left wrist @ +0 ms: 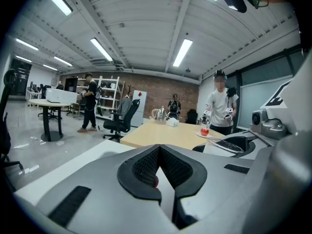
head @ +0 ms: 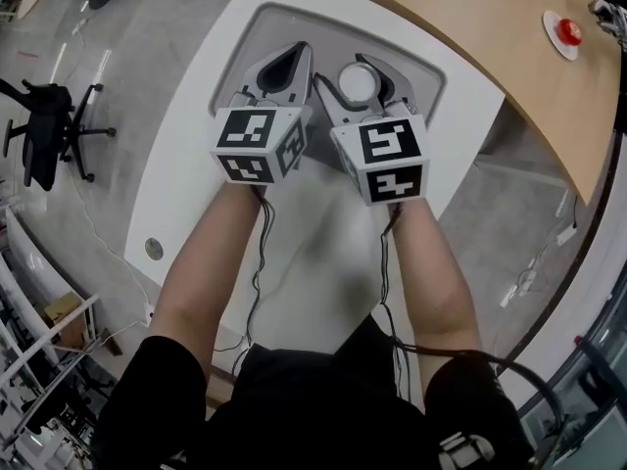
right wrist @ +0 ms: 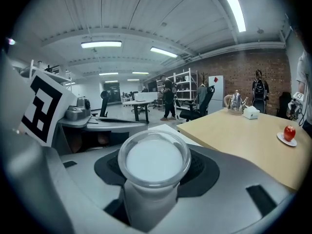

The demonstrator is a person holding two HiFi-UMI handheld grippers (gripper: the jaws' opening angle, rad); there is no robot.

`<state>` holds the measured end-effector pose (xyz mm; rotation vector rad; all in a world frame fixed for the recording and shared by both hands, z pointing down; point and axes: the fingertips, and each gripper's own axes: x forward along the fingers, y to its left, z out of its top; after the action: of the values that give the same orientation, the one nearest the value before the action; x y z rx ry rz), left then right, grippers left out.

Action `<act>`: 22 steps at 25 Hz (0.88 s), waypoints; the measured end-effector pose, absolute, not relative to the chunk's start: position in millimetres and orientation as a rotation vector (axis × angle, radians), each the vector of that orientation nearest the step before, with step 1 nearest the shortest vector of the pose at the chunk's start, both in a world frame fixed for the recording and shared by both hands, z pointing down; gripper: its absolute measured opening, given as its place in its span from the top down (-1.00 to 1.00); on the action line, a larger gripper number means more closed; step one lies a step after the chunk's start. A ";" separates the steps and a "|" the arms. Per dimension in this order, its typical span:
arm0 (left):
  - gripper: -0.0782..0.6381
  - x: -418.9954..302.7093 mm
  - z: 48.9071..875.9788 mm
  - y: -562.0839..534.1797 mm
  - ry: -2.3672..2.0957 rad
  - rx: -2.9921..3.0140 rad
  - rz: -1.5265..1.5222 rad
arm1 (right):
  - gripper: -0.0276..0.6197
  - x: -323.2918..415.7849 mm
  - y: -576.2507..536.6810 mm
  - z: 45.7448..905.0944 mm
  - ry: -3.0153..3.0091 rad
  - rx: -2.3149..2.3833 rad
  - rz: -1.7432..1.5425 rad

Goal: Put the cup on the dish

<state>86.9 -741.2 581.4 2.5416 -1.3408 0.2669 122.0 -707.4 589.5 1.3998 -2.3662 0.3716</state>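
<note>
White, translucent cup (right wrist: 153, 162) sits upright, clenched between the jaws of my right hand-held gripper (head: 362, 71), over the grey inset panel (head: 250, 27) of the white bench (head: 186, 164). My left hand-held gripper (left wrist: 159, 152) is just beside it, jaws closed tip to tip with nothing between them. The dish (head: 561, 33) lies well apart from the cup, on the wooden bench (head: 470, 18), and a red apple (head: 569, 31) rests on it. Both grippers' marker cubes face me in the head view.
</note>
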 end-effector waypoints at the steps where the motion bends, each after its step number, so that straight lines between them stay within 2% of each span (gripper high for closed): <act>1: 0.76 88.9 586.8 -743.8 -1.341 2.538 0.275 | 0.15 123.9 -710.1 596.1 -2.358 1.400 0.376; 13: 0.76 86.6 629.3 -760.9 -1.324 2.518 0.352 | 0.15 118.1 -724.0 652.2 -2.298 1.386 0.469; 22: 0.76 85.1 634.6 -758.1 -1.312 2.522 0.354 | 0.15 115.5 -725.8 657.2 -2.269 1.397 0.437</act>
<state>85.1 -758.1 634.6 2.5224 -1.3123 0.3540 115.5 -725.8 657.2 1.3970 -2.2694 0.4371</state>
